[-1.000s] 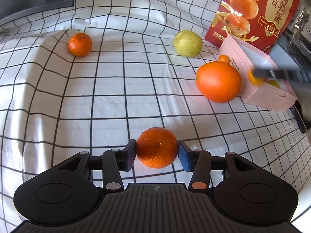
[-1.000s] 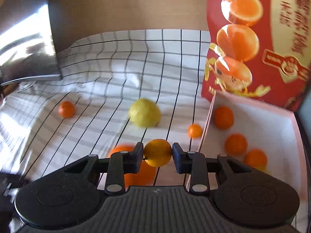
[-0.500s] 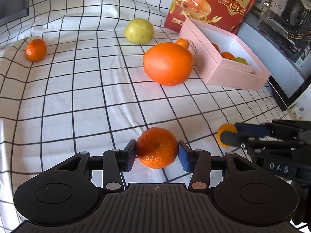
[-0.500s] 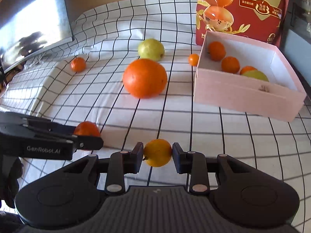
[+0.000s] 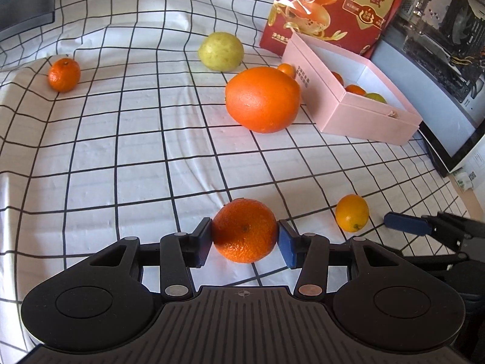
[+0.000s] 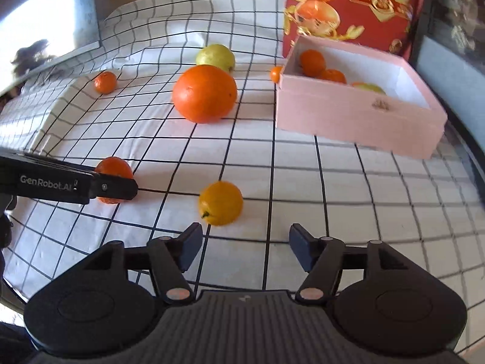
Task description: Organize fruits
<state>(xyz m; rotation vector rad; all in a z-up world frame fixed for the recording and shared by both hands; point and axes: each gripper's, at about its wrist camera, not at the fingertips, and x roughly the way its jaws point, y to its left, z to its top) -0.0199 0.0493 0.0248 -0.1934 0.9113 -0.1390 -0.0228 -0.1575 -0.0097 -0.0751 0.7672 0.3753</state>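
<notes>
My left gripper is shut on a mandarin, low over the checked cloth; the same mandarin shows in the right wrist view behind the left gripper's finger. My right gripper is open and empty, just behind a small yellow-orange fruit that lies on the cloth; this fruit also shows in the left wrist view. A big orange, a yellow-green fruit, a far mandarin and a tiny orange lie on the cloth. The pink box holds several fruits.
A red snack bag stands behind the box. A monitor and a computer case stand at the right. A dark screen is at the far left. The cloth's front edge is close below both grippers.
My right gripper has opened and let the yellow-orange fruit go onto the cloth. The left gripper still holds its mandarin and has shifted only a little.
</notes>
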